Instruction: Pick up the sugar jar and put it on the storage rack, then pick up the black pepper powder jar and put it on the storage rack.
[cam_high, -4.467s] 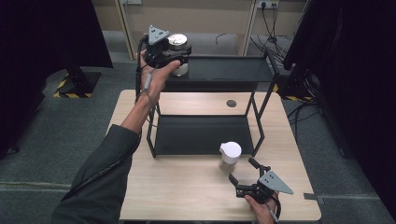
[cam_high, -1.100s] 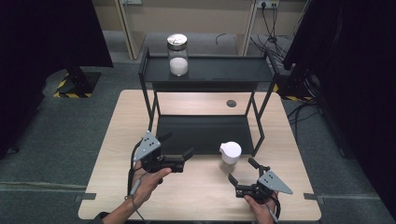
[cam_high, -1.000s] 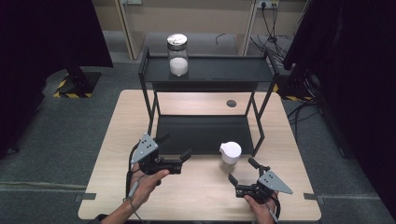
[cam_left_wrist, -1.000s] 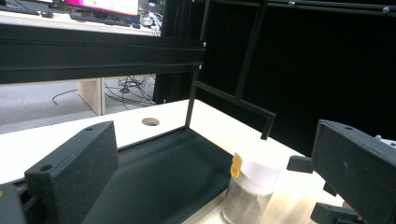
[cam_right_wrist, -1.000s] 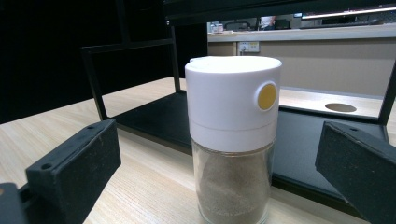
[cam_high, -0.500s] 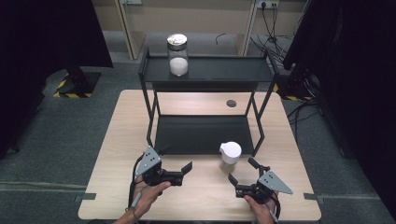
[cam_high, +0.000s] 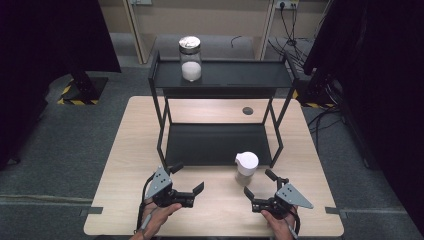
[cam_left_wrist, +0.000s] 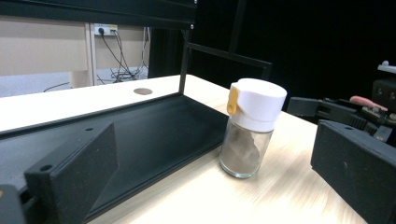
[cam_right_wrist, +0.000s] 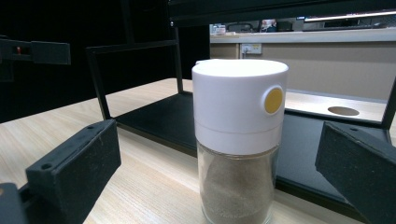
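A glass shaker with a white lid and brown powder stands on the table just in front of the black rack's lower shelf. My right gripper lies open right before the shaker, its jaws wide on either side without touching. My left gripper is open and empty at the front left, pointed across at the shaker. A glass jar with a silver lid and white contents stands on the rack's top shelf, left of centre.
The black metal rack spans the middle of the wooden table, its legs rising at each corner. A round hole is in the tabletop behind the rack. The right gripper's jaw shows in the left gripper view beyond the shaker.
My left gripper let go of the jar on the top shelf and came down to the table's front left, sliding nearer the front edge. The right gripper stayed put.
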